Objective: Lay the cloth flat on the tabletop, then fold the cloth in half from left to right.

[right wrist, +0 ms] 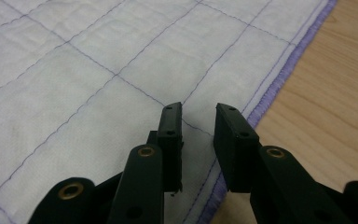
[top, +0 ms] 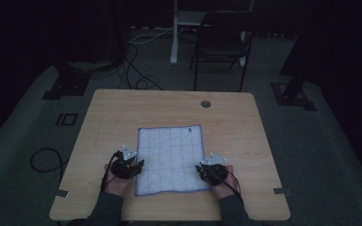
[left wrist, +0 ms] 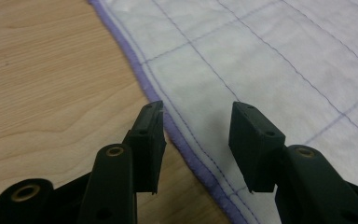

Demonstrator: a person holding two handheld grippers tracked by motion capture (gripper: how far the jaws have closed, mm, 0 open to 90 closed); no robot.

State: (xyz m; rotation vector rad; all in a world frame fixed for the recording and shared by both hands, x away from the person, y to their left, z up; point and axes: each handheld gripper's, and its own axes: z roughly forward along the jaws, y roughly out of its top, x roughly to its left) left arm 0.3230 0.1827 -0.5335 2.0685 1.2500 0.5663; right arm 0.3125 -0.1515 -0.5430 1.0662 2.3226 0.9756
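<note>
I hold my left gripper (left wrist: 196, 116) and right gripper (right wrist: 198, 114) open, gripping nothing, straddling the side hems of the white quilted purple-edged cloth (top: 170, 157) at lower centre; next, I judge, pinch both.

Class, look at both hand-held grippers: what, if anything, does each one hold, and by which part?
Nothing is held. The left hand-held gripper straddles the cloth at its purple left edge, jaws open; the right hand-held gripper hangs open over its right edge.
</note>
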